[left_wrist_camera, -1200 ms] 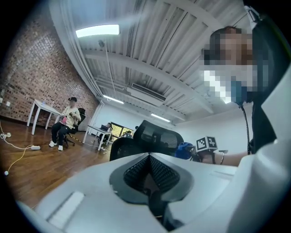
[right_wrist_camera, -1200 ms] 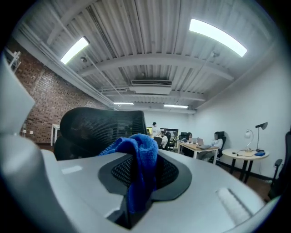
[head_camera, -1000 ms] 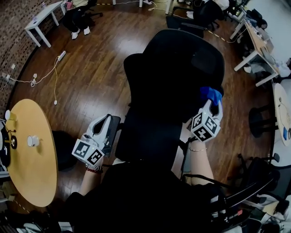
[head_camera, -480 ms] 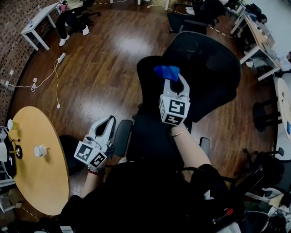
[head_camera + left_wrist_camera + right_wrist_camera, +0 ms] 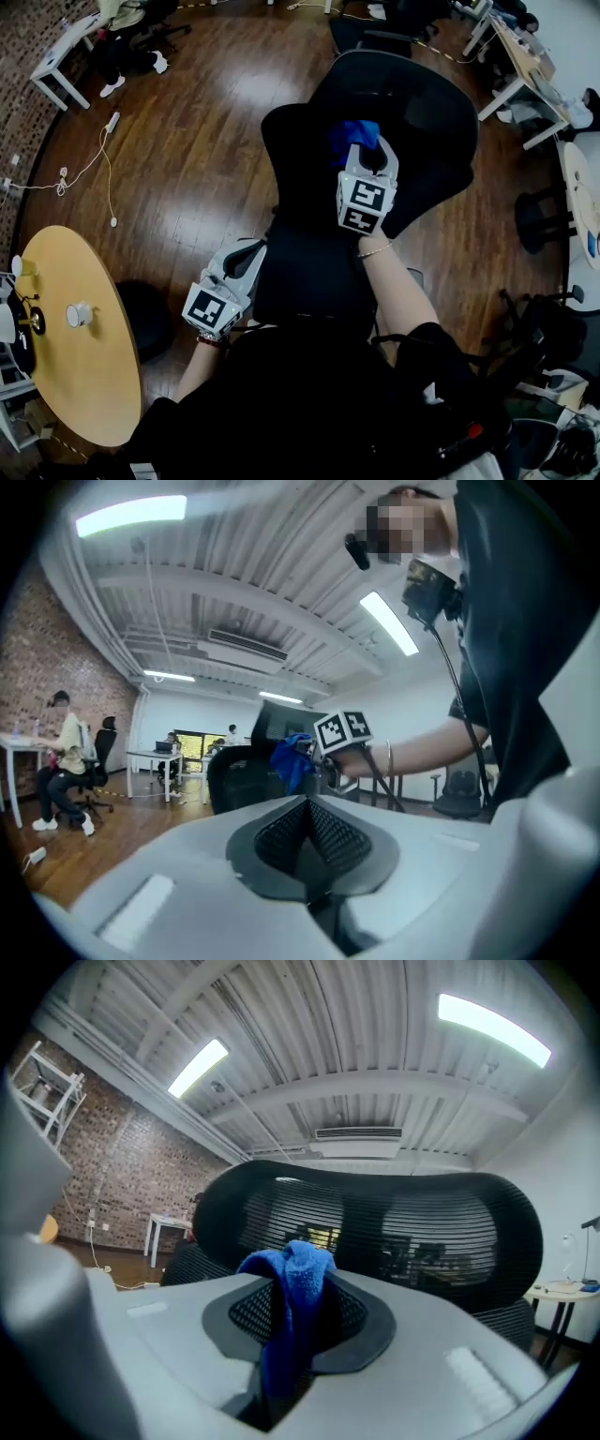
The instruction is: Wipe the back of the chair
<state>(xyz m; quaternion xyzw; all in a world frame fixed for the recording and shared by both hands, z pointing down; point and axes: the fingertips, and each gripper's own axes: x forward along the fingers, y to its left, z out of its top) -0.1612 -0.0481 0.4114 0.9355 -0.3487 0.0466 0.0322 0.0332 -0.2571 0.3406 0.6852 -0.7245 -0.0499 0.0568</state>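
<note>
**Right gripper** (image 5: 300, 1290): jaws clamped on a blue cloth (image 5: 292, 1309). A fold bunches above the tips and the rest hangs down between the pads.
**Ahead of these jaws:** chair back (image 5: 441, 1227), black mesh, close in front and filling the view. Whether the cloth touches it cannot be told.
**Left gripper** (image 5: 307, 810): jaws together, nothing between them, held low and to the left of the right gripper, pointing towards the chair.
**Progress (judged):** cloth in hand and brought up to the back. No mark shows any wiped area, so most of the mesh likely remains to be wiped.
</note>
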